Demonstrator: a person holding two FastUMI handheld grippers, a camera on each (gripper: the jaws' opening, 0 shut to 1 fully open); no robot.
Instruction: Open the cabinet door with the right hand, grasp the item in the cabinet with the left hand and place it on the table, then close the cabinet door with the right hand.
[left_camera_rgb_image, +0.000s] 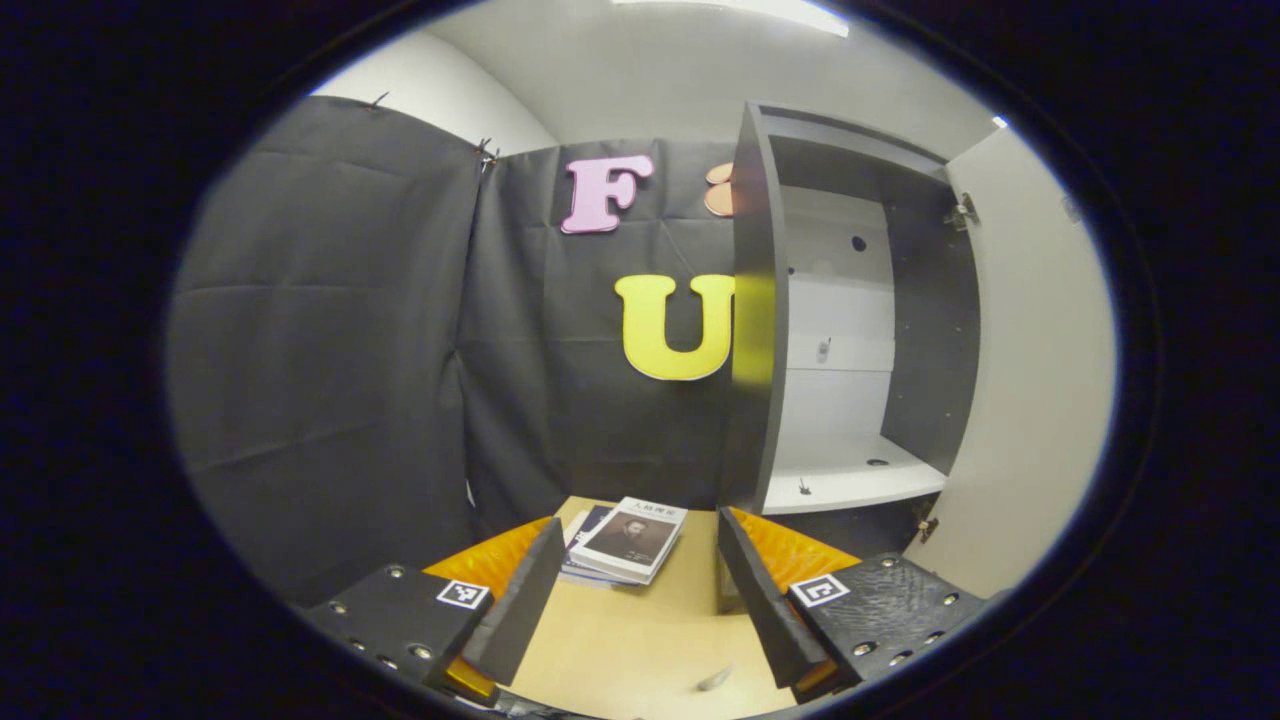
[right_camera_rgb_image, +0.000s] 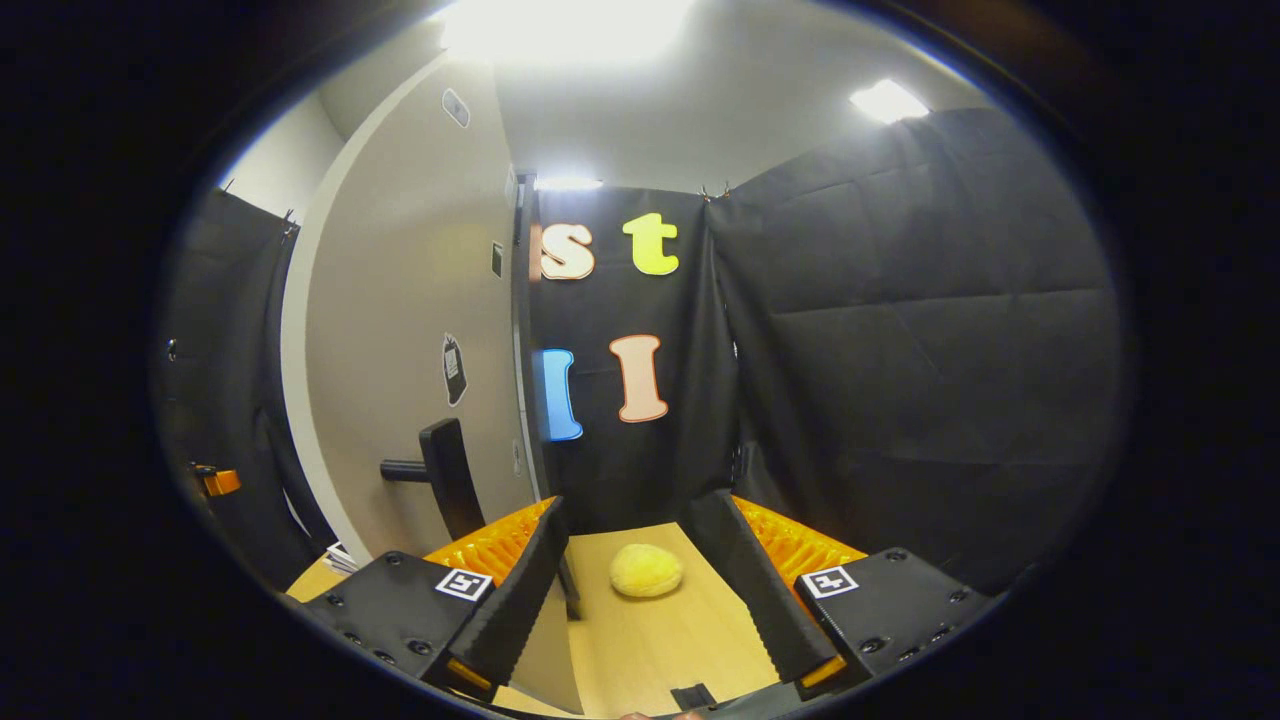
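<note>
**Grey cabinet stands open, shelf bare: door-closing step next**

Grey-sided cabinet (left_camera_rgb_image: 850, 330) with white interior shows an open door (left_camera_rgb_image: 1030, 380) and nothing graspable on its white shelf (left_camera_rgb_image: 850, 475). A small stack of paperback books (left_camera_rgb_image: 625, 540) lies on the light wooden table (left_camera_rgb_image: 640, 640), between my left gripper (left_camera_rgb_image: 640, 590) fingers' line of sight; its jaws stand wide and empty. I judge this the retrieved item, already placed.

My right gripper (right_camera_rgb_image: 625, 580) is also spread wide, holding nothing. The black bar handle (right_camera_rgb_image: 440, 470) on the pale door panel sits just left of it. A yellow sponge-like lump (right_camera_rgb_image: 646, 570) rests ahead on the table.

Next move: bring the right gripper to the handle and swing the door closed.
</note>
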